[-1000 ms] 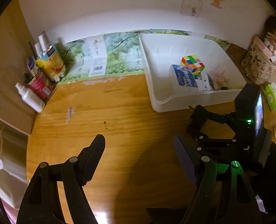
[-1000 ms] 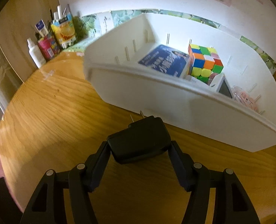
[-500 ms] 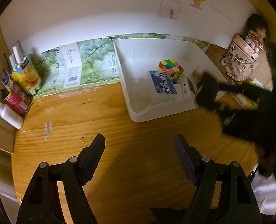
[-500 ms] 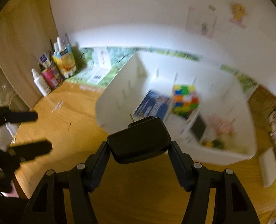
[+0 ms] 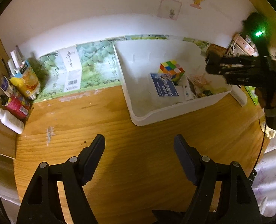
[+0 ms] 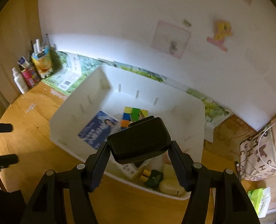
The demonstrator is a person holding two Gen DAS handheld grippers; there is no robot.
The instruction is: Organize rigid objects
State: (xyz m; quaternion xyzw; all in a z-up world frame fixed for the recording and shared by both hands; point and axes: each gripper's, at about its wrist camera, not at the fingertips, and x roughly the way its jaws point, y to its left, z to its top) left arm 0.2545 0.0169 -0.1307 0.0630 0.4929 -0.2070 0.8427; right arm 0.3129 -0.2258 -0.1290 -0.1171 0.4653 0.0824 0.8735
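My right gripper [image 6: 139,149] is shut on a black plug adapter [image 6: 139,140] and holds it in the air above the near right part of the white bin [image 6: 72,115]. From the left wrist view the right gripper [image 5: 210,65] hovers over the bin's right rim [image 5: 175,113]. Inside the bin lie a colourful puzzle cube [image 5: 172,70], a blue-covered booklet [image 5: 165,87] and small items. My left gripper [image 5: 139,147] is open and empty above the wooden table, in front of the bin.
Bottles and a juice carton [image 5: 26,80] stand at the table's far left corner. A green-printed flat box [image 5: 70,71] lies along the wall. A patterned bag [image 6: 261,153] and a green packet [image 6: 261,197] sit right of the bin.
My right gripper has lifted the adapter from the table in front of the bin to above the bin's right part. My left gripper has drawn back and stayed open.
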